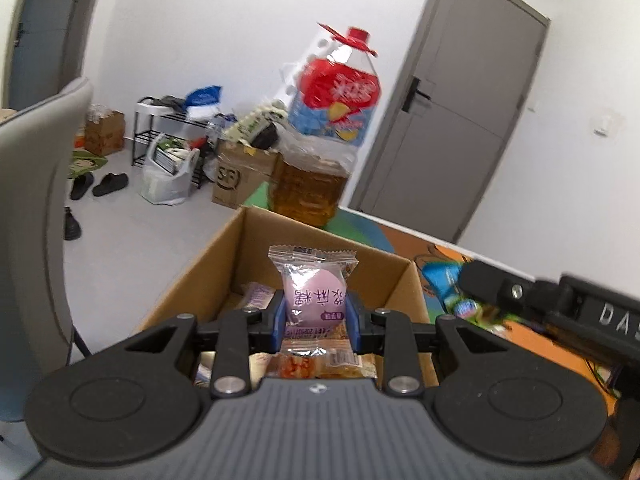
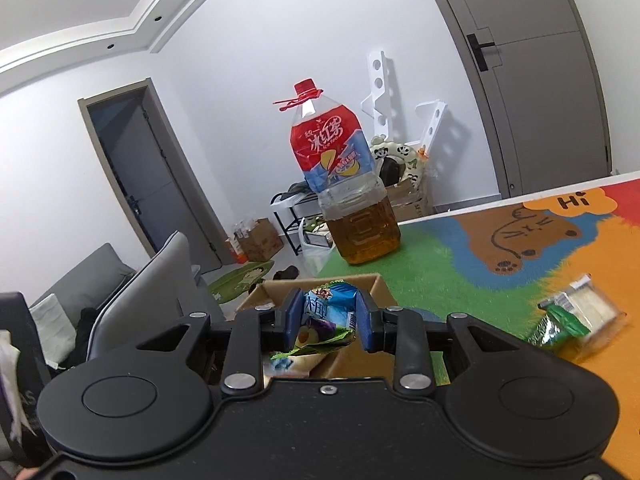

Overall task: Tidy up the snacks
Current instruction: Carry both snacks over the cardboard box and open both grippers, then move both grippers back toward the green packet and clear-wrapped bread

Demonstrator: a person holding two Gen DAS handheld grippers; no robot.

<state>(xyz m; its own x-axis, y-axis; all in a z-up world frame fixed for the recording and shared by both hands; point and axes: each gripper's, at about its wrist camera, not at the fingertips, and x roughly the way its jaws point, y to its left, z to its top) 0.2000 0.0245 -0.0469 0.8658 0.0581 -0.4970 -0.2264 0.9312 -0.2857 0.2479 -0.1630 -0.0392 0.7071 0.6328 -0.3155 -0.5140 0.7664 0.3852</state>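
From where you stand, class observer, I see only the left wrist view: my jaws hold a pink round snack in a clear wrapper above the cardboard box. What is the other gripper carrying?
Observer: The right gripper is shut on a blue and green plum candy packet.
Operator: Are any snacks left outside the box?
Observer: Yes, a clear packet of pale biscuits with a green wrapper end lies on the colourful cartoon mat, to the right of the brown cardboard box.
Operator: Anything printed on that mat?
Observer: A brown bear drawing with the word "Hi" near the far right edge.
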